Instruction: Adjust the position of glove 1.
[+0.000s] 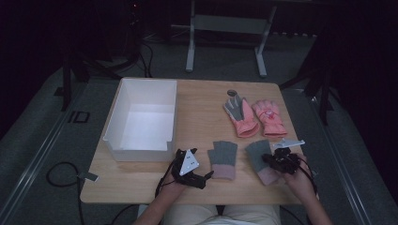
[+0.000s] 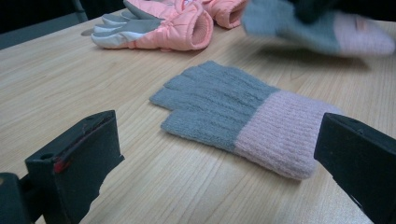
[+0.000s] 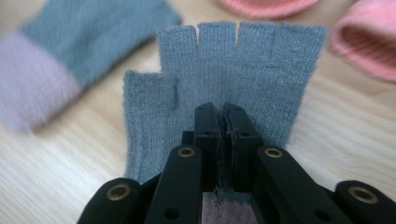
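Note:
Two grey fingerless knit gloves with pink cuffs are near the table's front edge. My right gripper is shut on the right glove, pinching the knit near its palm, and the glove's fingers stand up beyond the jaws. In the left gripper view this glove looks blurred and slightly off the wood. The left glove lies flat. My left gripper is open, its jaws wide apart just short of that glove's pink cuff.
A pair of pink padded winter gloves lies side by side farther back on the right. An empty white box stands on the table's left half. A small round dark object sits beyond the pink gloves.

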Motion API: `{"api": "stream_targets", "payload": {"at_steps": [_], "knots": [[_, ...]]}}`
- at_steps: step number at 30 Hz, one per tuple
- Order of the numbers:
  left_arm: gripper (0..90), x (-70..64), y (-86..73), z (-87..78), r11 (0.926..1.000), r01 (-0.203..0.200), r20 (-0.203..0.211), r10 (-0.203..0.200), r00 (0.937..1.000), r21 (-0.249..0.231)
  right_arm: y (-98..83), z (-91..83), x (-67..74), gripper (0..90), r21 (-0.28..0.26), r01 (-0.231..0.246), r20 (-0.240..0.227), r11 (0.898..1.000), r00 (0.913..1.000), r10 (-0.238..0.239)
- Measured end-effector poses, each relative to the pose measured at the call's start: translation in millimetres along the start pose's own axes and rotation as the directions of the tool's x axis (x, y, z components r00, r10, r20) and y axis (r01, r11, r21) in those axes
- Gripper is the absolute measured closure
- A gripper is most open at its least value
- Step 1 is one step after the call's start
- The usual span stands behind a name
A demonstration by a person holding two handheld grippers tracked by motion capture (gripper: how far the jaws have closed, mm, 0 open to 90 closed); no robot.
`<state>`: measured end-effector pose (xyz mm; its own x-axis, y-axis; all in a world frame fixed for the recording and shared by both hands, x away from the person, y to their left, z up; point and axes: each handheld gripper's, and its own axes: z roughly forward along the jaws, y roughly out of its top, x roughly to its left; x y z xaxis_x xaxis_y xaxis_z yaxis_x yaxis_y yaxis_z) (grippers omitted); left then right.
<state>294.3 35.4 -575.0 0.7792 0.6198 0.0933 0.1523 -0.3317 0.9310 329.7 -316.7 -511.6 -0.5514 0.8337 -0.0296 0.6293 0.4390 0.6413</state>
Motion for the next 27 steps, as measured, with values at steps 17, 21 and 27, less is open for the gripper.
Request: {"api": "stream_targets", "payload": {"at_steps": [17,21,27], "knots": [[0.1,-0.1,0.0,0.1,1.0,0.0,0.0,0.0,1.0,0.0,15.6,-15.9,25.7,84.6,-0.193,-0.277,0.144,0.941,0.9409,0.306],[0.1,-0.7,0.1,0.1,1.0,-0.004,-0.001,0.004,1.0,0.002,10.4,-3.4,27.1,84.5,-0.179,-0.293,0.149,0.939,0.9354,0.321],[0.1,-0.5,0.1,0.2,1.0,-0.003,0.0,0.003,1.0,0.002,-1.2,19.1,26.9,84.5,-0.128,-0.324,0.144,0.937,0.9291,0.341]]}}
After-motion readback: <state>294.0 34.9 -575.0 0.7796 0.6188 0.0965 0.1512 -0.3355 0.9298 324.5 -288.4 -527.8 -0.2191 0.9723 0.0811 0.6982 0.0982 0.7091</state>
